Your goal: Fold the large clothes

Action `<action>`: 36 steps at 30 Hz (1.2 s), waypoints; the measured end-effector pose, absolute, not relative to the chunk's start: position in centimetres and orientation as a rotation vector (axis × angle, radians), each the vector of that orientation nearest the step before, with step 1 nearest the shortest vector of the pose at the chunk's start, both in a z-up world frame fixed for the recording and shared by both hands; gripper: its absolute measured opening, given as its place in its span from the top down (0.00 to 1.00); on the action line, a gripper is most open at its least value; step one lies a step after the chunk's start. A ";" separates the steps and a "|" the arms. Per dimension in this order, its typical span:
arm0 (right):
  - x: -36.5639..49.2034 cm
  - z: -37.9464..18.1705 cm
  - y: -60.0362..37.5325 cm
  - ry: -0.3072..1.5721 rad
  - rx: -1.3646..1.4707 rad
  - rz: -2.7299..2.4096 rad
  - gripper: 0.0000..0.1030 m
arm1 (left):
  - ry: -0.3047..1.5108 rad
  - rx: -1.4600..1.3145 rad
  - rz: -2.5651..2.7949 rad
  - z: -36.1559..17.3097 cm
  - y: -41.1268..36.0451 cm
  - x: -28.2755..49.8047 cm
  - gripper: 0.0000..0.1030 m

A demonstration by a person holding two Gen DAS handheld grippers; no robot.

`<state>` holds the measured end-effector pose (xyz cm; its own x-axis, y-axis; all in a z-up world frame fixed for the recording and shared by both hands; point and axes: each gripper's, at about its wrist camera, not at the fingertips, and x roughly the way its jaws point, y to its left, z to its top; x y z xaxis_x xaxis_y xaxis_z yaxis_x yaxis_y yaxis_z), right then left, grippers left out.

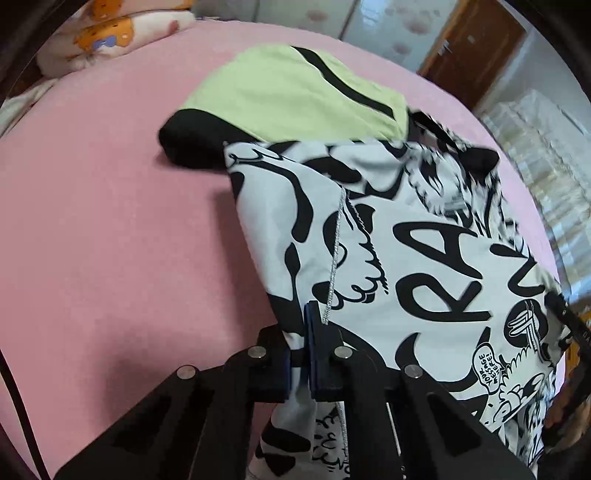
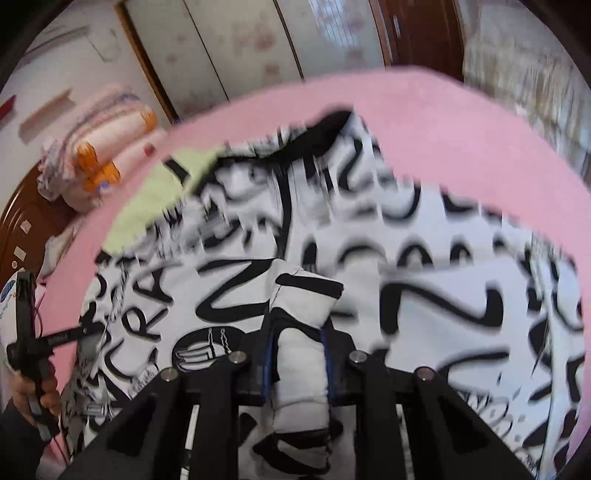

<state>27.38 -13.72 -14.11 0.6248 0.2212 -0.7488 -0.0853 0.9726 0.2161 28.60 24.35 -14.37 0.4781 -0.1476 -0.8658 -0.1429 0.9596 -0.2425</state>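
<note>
Gripping the printed garment (image 1: 424,258), your left gripper (image 1: 309,325) pinches its edge. Your right gripper (image 2: 297,354) clamps a bunched fold; blur smears the upper print there.

A bed (image 1: 103,229) with a smooth pink sheet carries everything. A white garment (image 1: 417,258) printed with black lettering is spread over it, overlapping a pale green piece with black trim (image 1: 280,96). A folded cartoon-print quilt (image 1: 110,33) sits at the far corner.

you see a white garment (image 1: 424,236) scrawled with black graffiti lettering, a pale green piece (image 1: 288,92) with black stripes and cuff, a plain pink sheet (image 1: 110,221), and blue gripper pads (image 1: 312,332).
</note>
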 end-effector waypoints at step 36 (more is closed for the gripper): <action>22.2 -18.4 -3.4 1.020 -0.093 0.162 0.59 | 1.000 -0.055 0.001 -15.2 15.0 20.1 0.29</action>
<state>22.20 -3.43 -18.44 0.5129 0.0910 -0.8536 -0.1780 0.9840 -0.0020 20.14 14.97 -15.20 0.5407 -0.0248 -0.8408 -0.0258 0.9986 -0.0461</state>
